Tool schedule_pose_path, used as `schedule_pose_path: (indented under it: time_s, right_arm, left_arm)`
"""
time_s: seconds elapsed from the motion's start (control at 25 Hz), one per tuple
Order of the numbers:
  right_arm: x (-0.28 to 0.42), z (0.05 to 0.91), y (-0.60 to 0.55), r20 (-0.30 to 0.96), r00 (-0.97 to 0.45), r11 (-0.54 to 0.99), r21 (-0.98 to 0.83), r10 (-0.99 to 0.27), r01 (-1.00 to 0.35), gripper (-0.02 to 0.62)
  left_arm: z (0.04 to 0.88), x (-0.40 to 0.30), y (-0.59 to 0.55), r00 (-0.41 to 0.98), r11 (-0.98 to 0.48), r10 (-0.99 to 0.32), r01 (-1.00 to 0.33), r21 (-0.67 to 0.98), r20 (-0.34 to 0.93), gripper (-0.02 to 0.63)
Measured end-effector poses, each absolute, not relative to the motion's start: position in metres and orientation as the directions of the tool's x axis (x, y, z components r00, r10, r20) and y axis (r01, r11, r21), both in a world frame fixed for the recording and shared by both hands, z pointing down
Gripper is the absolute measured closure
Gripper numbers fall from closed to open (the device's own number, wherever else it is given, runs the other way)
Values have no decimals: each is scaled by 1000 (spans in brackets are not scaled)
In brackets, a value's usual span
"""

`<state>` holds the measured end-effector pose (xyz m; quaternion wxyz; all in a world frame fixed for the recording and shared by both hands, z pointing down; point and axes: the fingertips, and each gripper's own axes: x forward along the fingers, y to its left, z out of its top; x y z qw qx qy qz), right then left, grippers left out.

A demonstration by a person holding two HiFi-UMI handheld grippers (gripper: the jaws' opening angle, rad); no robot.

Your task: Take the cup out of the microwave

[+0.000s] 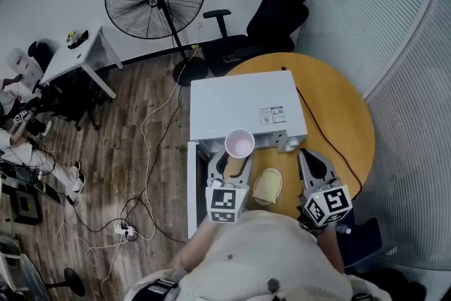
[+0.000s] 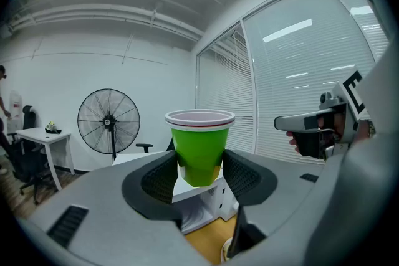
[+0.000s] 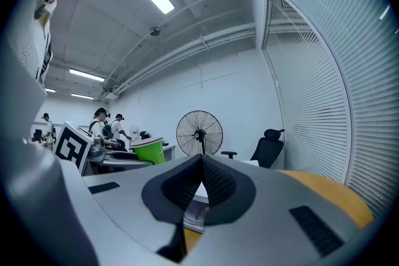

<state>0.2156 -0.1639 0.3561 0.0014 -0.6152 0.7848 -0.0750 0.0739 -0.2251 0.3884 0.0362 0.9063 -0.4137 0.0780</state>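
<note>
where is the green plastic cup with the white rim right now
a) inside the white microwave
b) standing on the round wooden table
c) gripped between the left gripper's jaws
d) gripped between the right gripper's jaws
c: the left gripper view shows the green plastic cup with the white rim clamped between the pads of the left gripper with its base hanging free, while the right gripper has its jaws together on nothing.

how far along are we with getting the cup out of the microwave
Mostly done: the green cup is out of the microwave, clamped upright in the left gripper's jaws. The right gripper is shut and empty. Left: probably setting the cup on the table; the door hangs open.
</note>
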Motion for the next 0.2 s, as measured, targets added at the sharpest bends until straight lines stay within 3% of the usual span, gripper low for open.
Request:
schedule_pose_path:
  time_s: [0.2]
  right_arm:
    - [215,357,-166,84,-251,242,-106,-964,-965,588]
  left_arm:
    - [390,73,-227,646,-656,-744,-755,-1,172,356]
